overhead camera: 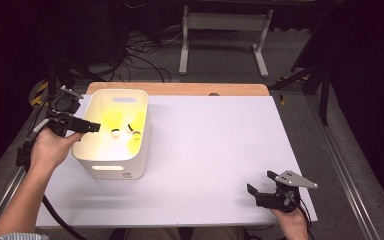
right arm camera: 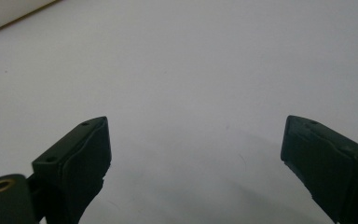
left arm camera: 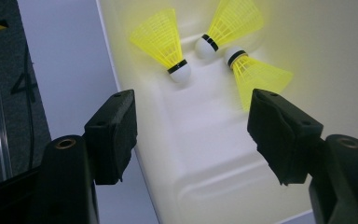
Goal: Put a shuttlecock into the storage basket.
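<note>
Bright overhead light on table [overhead camera: 215, 150]; dark surroundings; soft shadows; slight blur.

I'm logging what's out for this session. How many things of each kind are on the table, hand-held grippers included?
Yellow shuttlecocks, lying inside the bin: 3
White bin: 1
Hand-held grippers, left at the bin's rim and right over the white tabletop, both with jaws apart: 2
Total: 6

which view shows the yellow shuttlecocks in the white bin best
The left gripper view: three yellow plastic shuttlecocks with white corks lie sharp and close inside the white plastic bin. The high view shows them as small glare-washed patches.
</note>
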